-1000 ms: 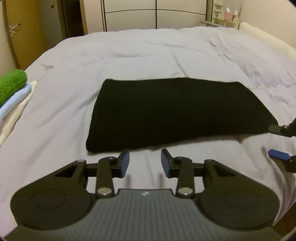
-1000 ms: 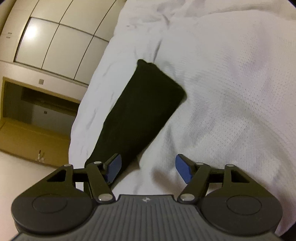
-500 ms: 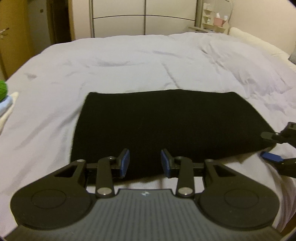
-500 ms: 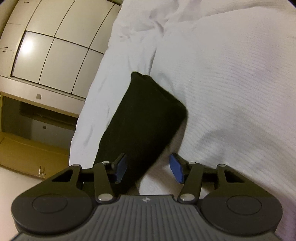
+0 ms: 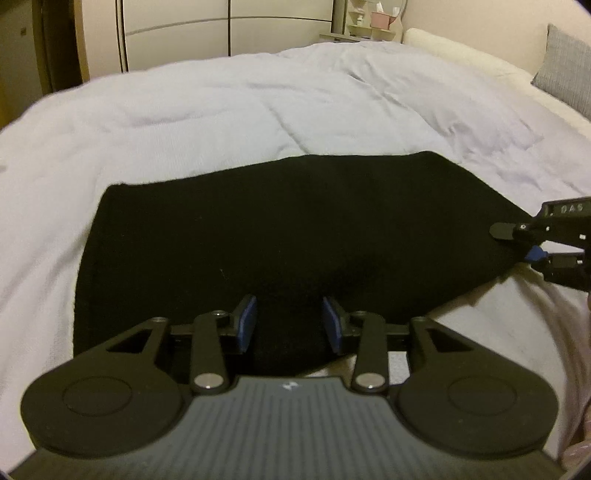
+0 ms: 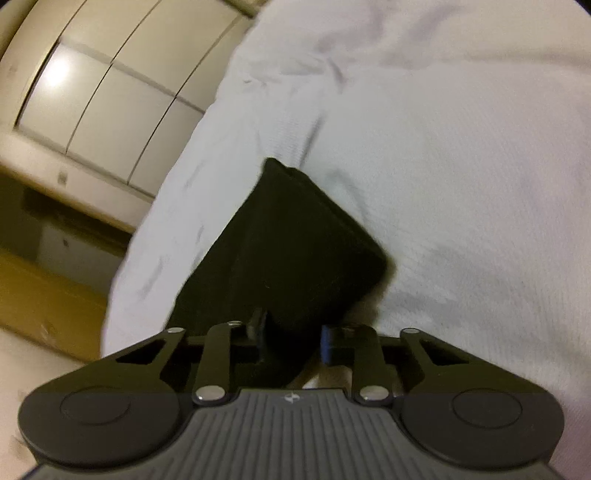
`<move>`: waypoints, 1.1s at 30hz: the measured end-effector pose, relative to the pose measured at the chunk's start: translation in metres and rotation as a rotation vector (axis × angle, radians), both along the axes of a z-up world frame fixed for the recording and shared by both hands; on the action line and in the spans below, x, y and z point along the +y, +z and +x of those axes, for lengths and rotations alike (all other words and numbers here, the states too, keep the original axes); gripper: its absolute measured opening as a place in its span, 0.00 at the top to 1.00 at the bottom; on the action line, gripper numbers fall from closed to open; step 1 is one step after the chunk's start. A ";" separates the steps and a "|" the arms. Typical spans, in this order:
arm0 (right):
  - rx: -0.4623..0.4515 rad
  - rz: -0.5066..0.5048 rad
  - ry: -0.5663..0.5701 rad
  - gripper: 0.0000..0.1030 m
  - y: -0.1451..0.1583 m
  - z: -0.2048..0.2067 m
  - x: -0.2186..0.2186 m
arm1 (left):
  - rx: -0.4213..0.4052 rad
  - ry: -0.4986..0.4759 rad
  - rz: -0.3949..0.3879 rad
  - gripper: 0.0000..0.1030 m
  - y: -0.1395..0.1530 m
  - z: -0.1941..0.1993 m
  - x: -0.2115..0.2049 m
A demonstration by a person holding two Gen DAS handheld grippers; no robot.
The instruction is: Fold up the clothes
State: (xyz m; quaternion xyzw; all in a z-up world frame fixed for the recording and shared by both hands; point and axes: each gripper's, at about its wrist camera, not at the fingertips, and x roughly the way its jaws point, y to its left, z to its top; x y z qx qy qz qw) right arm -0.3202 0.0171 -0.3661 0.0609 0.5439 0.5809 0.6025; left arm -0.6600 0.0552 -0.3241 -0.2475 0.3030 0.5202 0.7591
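Observation:
A black folded garment (image 5: 295, 229) lies flat across the white duvet (image 5: 221, 110). My left gripper (image 5: 290, 323) hovers over the garment's near edge, its blue pads apart and the dark cloth showing between them with no pinch. At the garment's right corner my right gripper (image 5: 517, 245) has its jaws closing, and the cloth fills the gap. In the right wrist view the garment (image 6: 295, 240) runs away from that gripper (image 6: 293, 338), its corner bunched between the fingers.
White wardrobe doors (image 5: 221, 33) stand beyond the foot of the bed. A cream bolster (image 5: 461, 51), a grey pillow (image 5: 565, 66) and a small shelf (image 5: 373, 18) are at the far right. The bed's edge drops to a wooden floor (image 6: 37, 295).
The left gripper has come forward and lower over the garment's near edge; the green towel pile has left its view. The right gripper has slid onto the corner and narrowed its jaws around it.

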 end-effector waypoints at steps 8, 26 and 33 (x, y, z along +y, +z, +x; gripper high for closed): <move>-0.600 0.232 0.161 0.80 0.073 -0.079 -0.006 | -0.205 0.054 -0.064 0.69 0.014 -0.053 0.006; -1.319 0.593 0.869 0.77 -0.004 -0.300 -0.061 | -0.501 0.234 -0.154 0.67 -0.004 -0.151 0.007; -1.071 0.596 0.868 0.47 0.031 -0.268 -0.048 | -0.667 0.261 -0.198 0.66 -0.009 -0.171 0.004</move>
